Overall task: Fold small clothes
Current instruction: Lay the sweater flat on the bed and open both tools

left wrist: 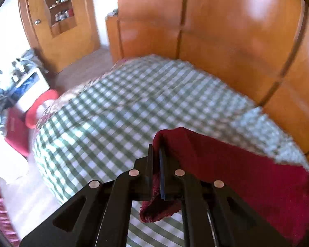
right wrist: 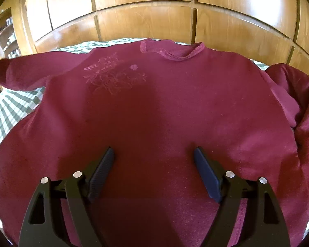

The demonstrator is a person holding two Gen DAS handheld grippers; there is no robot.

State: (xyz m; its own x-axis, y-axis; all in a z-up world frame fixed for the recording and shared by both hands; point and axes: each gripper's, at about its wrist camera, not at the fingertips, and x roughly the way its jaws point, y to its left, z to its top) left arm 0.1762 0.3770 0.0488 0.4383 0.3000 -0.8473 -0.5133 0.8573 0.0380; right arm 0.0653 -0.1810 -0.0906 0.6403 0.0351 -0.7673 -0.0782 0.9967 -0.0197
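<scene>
Left wrist view, blurred, left gripper [left wrist: 156, 151] clamped on what looks like the dark red knit sweater's [right wrist: 154, 113] sleeve, green-checked bedcover [left wrist: 117, 94] beneath, right gripper [right wrist: 154, 154] spread wide, empty.

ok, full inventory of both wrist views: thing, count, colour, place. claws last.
sweater: 1, dark red, spread flat on the bed, neckline toward the wardrobe, pale print on the chest
bedcover: 1, green and white check, over the bed
wardrobe: 1, orange-brown wood panels, behind the bed
shelf unit: 1, wood, small items on its shelves, far left
red ring-shaped thing: 1, red, on the floor left of the bed, too blurred to name
left claw: 1, black, shut on a part of the sweater
right claw: 1, black with dark pads, open over the sweater's lower middle
</scene>
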